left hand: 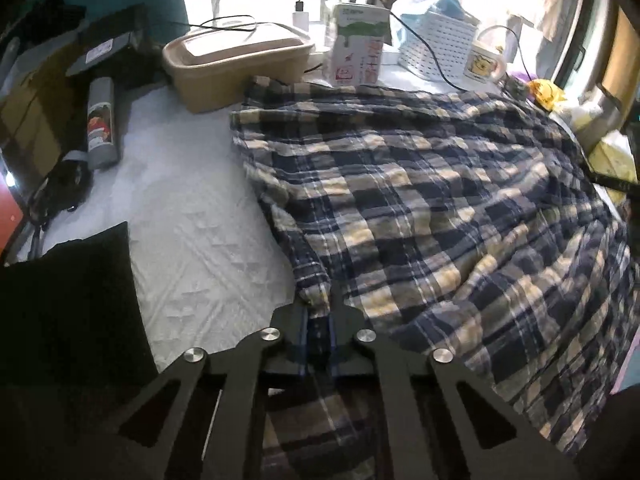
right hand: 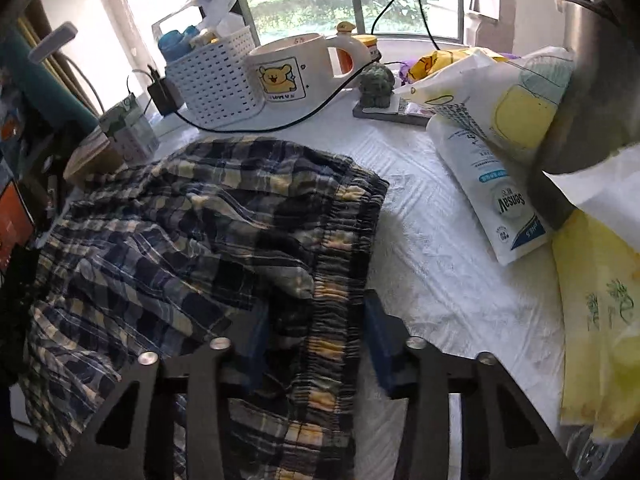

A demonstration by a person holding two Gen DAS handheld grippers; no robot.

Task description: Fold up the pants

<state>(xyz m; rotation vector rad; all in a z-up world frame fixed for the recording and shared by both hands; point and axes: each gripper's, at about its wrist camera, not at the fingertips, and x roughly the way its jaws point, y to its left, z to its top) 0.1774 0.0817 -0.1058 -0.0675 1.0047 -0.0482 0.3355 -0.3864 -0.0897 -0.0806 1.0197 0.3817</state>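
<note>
Desk, covered in a white sheet, carries everything in view.

Plaid pants lie rumpled on it, spread ahead of and to the right of the left tongs; in the right wrist view they spread ahead of and to the left of the right tongs. Elastic waistband runs forward from between the right tongs' fingers.

Left tongs: narrow, pinched on a hem edge of the pants; cloth fills the slot between the two fingers.

Right tongs: the fingers stand either side of the waistband with the cloth between them. Left finger lies against the fabric; a strip of white sheet shows between the band and the right finger. Not clamped.

Beyond the left tongs, far side of the pants: beige lidded box, carton with green and red print, white perforated basket, mug with a yellow bear.

Left of the left tongs: grey bottle lying on its side, and a black cloth just beside the linkage.

Right of the right tongs: white refill pouch, yellow-and-white bags behind it.

Ahead of the right tongs: small dark green figure on a flat slab, black cable across the sheet.
</note>
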